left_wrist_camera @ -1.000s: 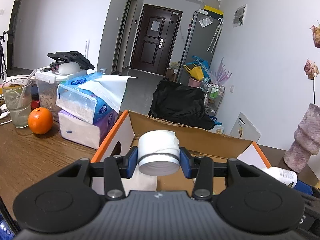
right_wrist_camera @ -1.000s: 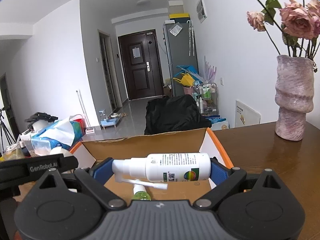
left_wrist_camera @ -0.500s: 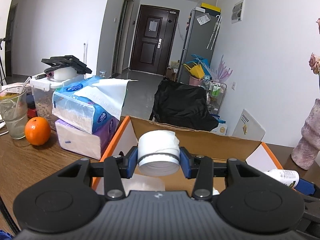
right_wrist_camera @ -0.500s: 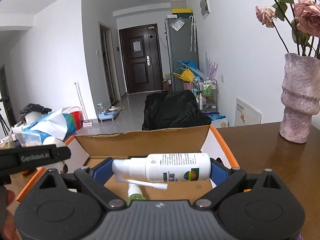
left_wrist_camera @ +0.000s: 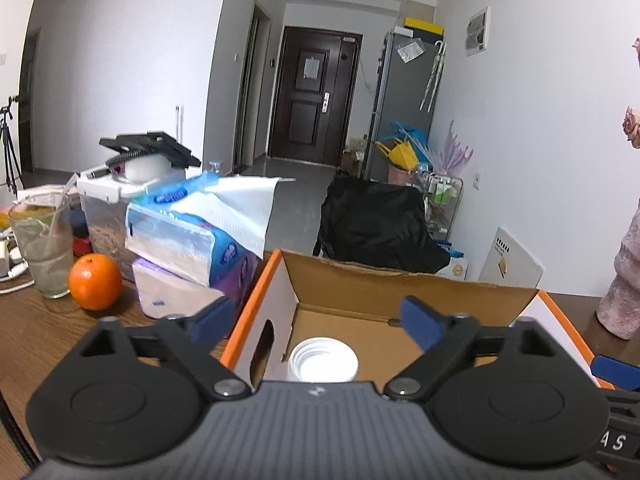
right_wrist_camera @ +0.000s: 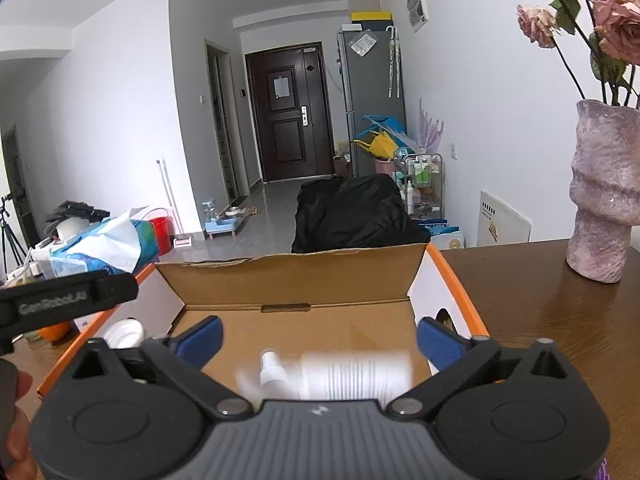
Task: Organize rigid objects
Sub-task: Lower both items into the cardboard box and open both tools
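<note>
An open cardboard box with orange edges [left_wrist_camera: 412,292] [right_wrist_camera: 296,280] stands on the wooden table. My left gripper [left_wrist_camera: 318,322] is open above its left end. The white jar [left_wrist_camera: 323,365] lies below it inside the box and also shows in the right wrist view [right_wrist_camera: 124,332]. My right gripper [right_wrist_camera: 318,338] is open above the box. The white spray bottle [right_wrist_camera: 352,376] is blurred below it, inside the box. A second small bottle [right_wrist_camera: 270,372] lies beside it.
Stacked tissue packs [left_wrist_camera: 192,248], an orange [left_wrist_camera: 95,281], a glass [left_wrist_camera: 42,248] and a plastic container [left_wrist_camera: 116,200] stand left of the box. A pink vase with roses [right_wrist_camera: 604,196] stands on the table [right_wrist_camera: 560,340] at right. A black chair [left_wrist_camera: 376,224] is behind.
Both grippers have opened. The white jar has left the left gripper and the spray bottle has left the right gripper; both are now down in the box.
</note>
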